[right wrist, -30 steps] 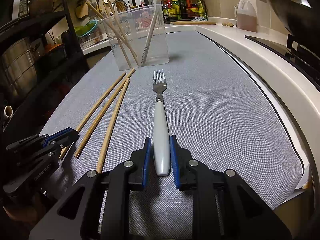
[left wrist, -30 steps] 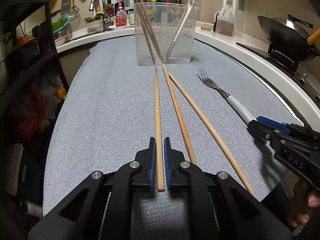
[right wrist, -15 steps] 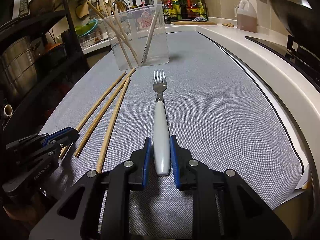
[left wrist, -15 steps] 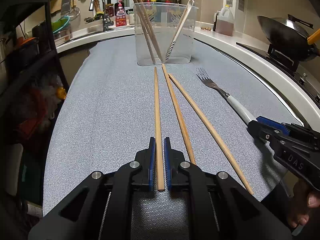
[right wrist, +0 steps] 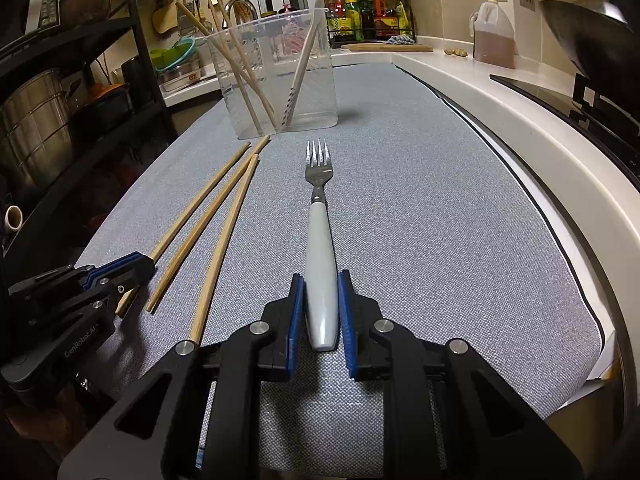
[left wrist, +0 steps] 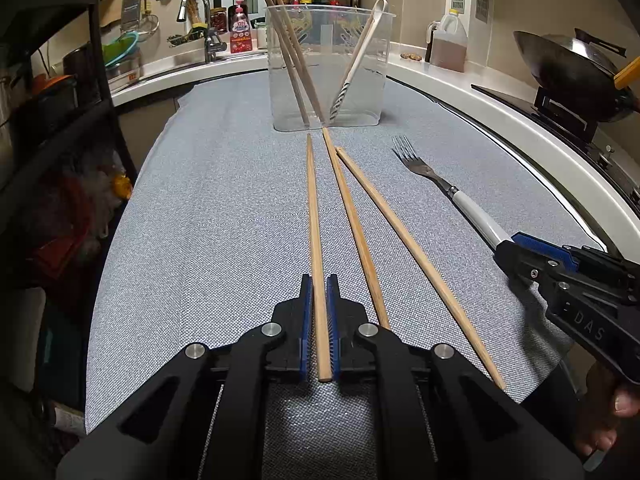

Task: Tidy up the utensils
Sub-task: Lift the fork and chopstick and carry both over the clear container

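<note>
Landmark: clear plastic container [left wrist: 326,68], upright at the far end of the grey cloth-covered surface [left wrist: 208,208]. Inside it, wooden chopsticks lean toward its left side and a white-handled utensil [left wrist: 360,52] leans toward its right.

Left of the container, off the surface: dark shelving rack [left wrist: 60,92].

In front of the container, three loose wooden chopsticks lie on the cloth, far tips close to its base, fanning outward toward the cameras. The leftmost chopstick [left wrist: 316,240] has its near end between the blue pads of the left gripper [left wrist: 320,320]; jaws closed onto it, pads against both sides. The middle chopstick [left wrist: 352,224] and the right chopstick [left wrist: 408,248] lie free just beside it.

Right of the chopsticks, front-right of the container: fork [right wrist: 320,240], tines pointing at the container, flat on the cloth. The right gripper [right wrist: 320,312] is clamped on its white handle near the butt end.

Far right of the container, beyond the surface edge: oil jug [left wrist: 448,44] and wok [left wrist: 572,72] on the white counter.
</note>
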Demonstrator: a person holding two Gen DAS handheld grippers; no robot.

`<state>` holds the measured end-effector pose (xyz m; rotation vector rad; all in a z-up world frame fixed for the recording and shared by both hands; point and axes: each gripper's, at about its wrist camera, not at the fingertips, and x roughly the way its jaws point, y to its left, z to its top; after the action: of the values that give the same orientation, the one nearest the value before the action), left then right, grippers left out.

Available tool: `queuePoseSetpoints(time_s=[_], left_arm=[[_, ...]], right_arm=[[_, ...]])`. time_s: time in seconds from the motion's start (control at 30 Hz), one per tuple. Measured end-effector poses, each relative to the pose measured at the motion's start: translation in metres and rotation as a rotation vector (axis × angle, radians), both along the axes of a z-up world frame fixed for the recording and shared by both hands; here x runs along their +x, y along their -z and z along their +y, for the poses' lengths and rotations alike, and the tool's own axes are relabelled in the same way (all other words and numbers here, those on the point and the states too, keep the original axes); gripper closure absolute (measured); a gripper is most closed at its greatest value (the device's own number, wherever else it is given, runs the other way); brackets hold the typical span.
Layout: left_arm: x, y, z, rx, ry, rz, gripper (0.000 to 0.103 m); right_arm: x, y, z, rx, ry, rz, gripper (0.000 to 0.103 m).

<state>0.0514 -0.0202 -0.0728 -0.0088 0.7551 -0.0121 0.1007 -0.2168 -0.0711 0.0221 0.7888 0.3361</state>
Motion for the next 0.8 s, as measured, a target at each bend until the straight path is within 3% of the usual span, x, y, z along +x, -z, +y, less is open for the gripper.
queuePoseSetpoints(time_s=[0.23,0.6,0.8], left_arm=[[-0.008,-0.020,0.000,0.013,0.001,-0.064,0.096],[-0.020,-0.099,0.001,0.017,0.035,-0.246,0.097],[-0.004,-0.138,0.009,0.009,0.048,-0.297,0.097]], right_arm=[[-0.011,-0.031,0.001,-0.006,-0.009,-0.062,0.086],[-0.012,-0.116,-0.007,0.003,-0.034,-0.207,0.086],[0.011,-0.139,-0.006,0.014,-0.044,-0.214,0.086]])
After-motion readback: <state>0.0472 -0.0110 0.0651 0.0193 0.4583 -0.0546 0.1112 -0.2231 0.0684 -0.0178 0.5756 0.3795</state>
